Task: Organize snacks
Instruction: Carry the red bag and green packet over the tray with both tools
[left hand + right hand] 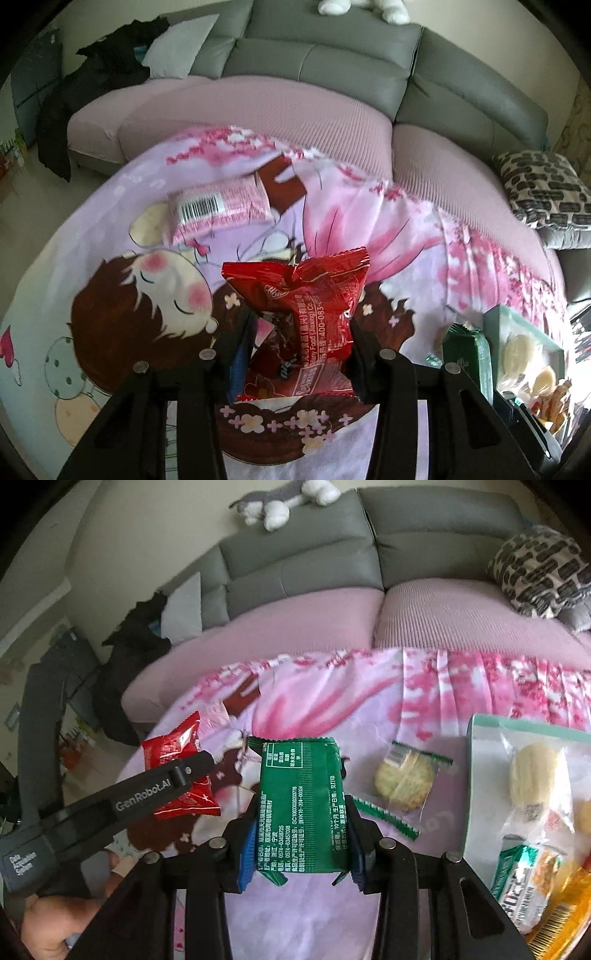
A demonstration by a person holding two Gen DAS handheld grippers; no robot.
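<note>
Left gripper [301, 347] clamps red snack pack [306, 317], right gripper [301, 845] clamps green snack pack [301, 805], both lifted above blanket [424, 686] mid-area. Pkgs light, crinkly, slippery film; contents prob. fragile. Grip mid-body, not seams.

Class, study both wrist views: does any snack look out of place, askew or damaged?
One pink packet lies alone, barcode up and tilted, far across the blanket from the tray. A wrapped cookie sits just outside it. Nothing looks torn or spilled.

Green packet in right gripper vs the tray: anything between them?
Yes: one clear-wrapped round cookie lies on the blanket between green packet and tray, seen from right wrist.
</note>
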